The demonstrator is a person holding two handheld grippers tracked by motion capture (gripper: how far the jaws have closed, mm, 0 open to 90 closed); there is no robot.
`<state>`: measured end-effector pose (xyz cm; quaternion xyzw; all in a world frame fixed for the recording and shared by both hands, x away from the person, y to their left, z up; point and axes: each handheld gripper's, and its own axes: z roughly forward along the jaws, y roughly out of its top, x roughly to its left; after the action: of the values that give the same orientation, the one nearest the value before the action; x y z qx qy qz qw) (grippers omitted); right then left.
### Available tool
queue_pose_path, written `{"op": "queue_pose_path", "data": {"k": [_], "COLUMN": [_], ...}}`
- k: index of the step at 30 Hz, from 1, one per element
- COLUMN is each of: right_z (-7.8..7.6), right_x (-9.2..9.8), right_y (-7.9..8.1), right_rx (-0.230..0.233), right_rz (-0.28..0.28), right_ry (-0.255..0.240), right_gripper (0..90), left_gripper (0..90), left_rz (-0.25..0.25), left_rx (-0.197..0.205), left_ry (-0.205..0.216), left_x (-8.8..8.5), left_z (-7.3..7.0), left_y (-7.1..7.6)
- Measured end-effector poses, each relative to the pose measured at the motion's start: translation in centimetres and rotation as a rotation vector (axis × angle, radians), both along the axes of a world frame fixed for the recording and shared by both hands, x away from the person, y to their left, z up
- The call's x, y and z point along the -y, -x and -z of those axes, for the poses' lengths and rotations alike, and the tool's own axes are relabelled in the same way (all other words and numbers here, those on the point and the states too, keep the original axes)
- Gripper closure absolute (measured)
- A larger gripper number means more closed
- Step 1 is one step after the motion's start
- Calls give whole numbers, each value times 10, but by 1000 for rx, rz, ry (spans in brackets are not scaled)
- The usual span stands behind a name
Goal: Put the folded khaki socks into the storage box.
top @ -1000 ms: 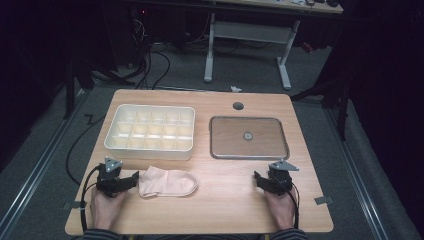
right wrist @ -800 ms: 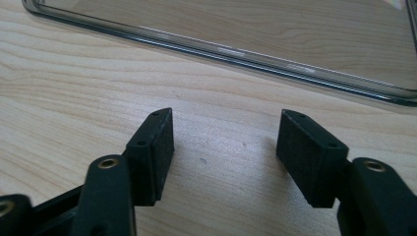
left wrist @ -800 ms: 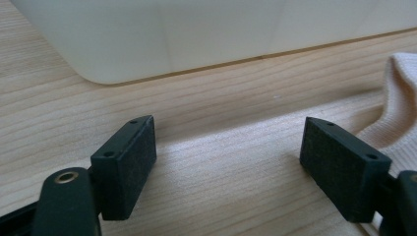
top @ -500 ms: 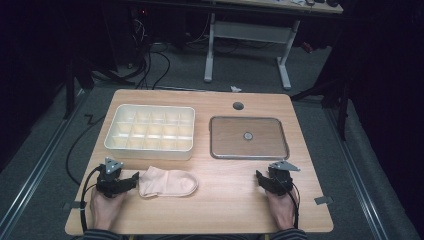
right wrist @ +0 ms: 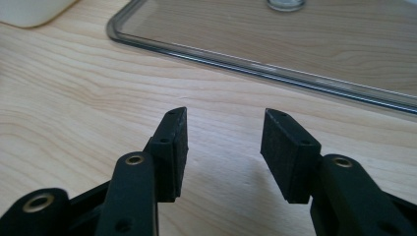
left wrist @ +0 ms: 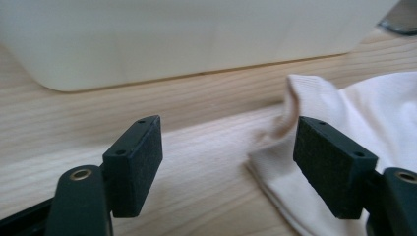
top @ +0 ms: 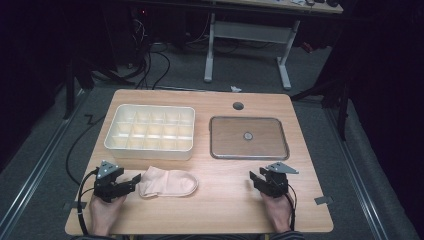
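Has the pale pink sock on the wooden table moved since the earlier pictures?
No. The pale pink sock lies in the same spot, just in front of the white compartment tray, as before, with the left gripper at its cuff end.

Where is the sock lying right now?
In the high view the sock lies flat on the table's near left part, just in front of the white divided tray, its cuff end beside the open left tool, not gripped.

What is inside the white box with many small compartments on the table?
In the high view, the compartments of the white box that can be seen look empty. The near wall hides the bottom of the front row, so something small and flat there cannot be excluded.
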<state>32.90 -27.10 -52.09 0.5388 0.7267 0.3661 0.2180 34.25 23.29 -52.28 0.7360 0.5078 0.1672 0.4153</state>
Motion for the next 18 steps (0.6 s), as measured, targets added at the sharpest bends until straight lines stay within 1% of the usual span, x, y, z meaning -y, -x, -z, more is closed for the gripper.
{"op": "queue_pose_path", "data": {"k": [1,2,5,8,11,18], "right_z": [0,0,-1,-3,-4,-4], "right_x": [-1,-3,-7,-15,-21,-38], "right_y": [0,1,2,3,4,5], "right_rx": [0,-1,-2,0,0,-10], "right_rz": [-8,-16,-29,-60,-80,-126], "right_ry": [-4,-8,-18,-28,-28,-28], "right_gripper": [535,538,543,551,553,564], "left_gripper": [283,292,303,312,314,313], "left_rz": [0,14,24,39,39,46], "left_rx": [0,-4,-6,-13,-20,-34], "left_ry": [0,16,16,2,2,-21], "left_x": [0,1,4,10,13,20], "left_z": [0,-1,-1,-1,0,1], "left_y": [0,2,4,5,5,5]}}
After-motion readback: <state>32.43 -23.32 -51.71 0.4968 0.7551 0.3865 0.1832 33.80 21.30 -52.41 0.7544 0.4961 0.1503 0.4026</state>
